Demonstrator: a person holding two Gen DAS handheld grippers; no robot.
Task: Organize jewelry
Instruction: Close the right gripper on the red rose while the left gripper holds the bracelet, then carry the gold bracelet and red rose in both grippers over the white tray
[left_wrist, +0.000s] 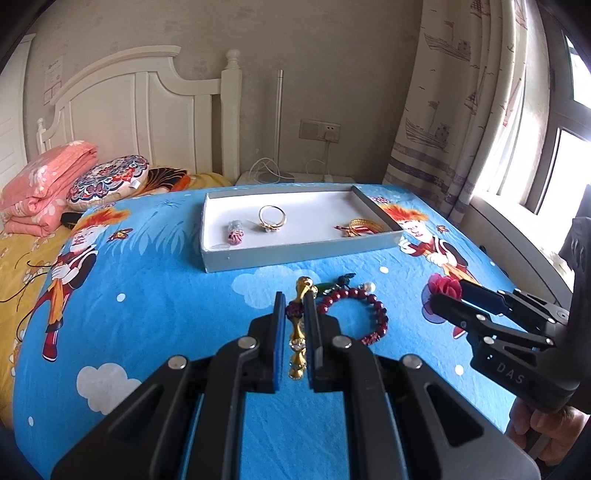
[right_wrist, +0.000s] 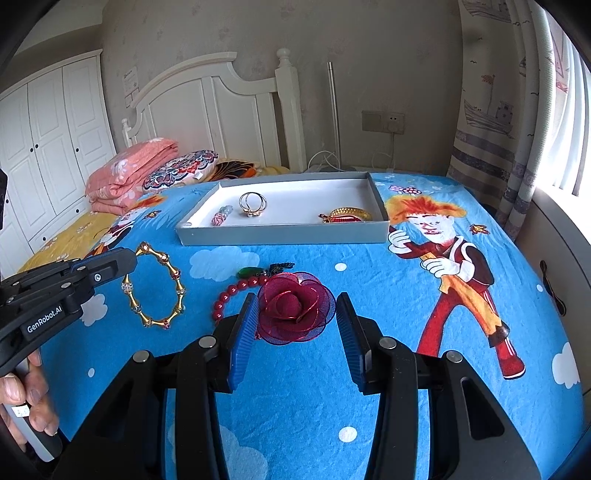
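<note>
Left gripper (left_wrist: 295, 332) is clamping the gold bracelet (right_wrist: 155, 291), heading for the tray (right_wrist: 280, 234); right gripper (right_wrist: 295, 332) is straddling the red rose (right_wrist: 295, 306), jaws apart, readying its grab.

Both wrist views look downward, sharing the tray (left_wrist: 295, 254).

Gold bangle (right_wrist: 155, 291) pinched, red rose (right_wrist: 293, 308) and red bead bracelet (left_wrist: 364, 314) on cloth, tray (left_wrist: 295, 254) beyond.
</note>
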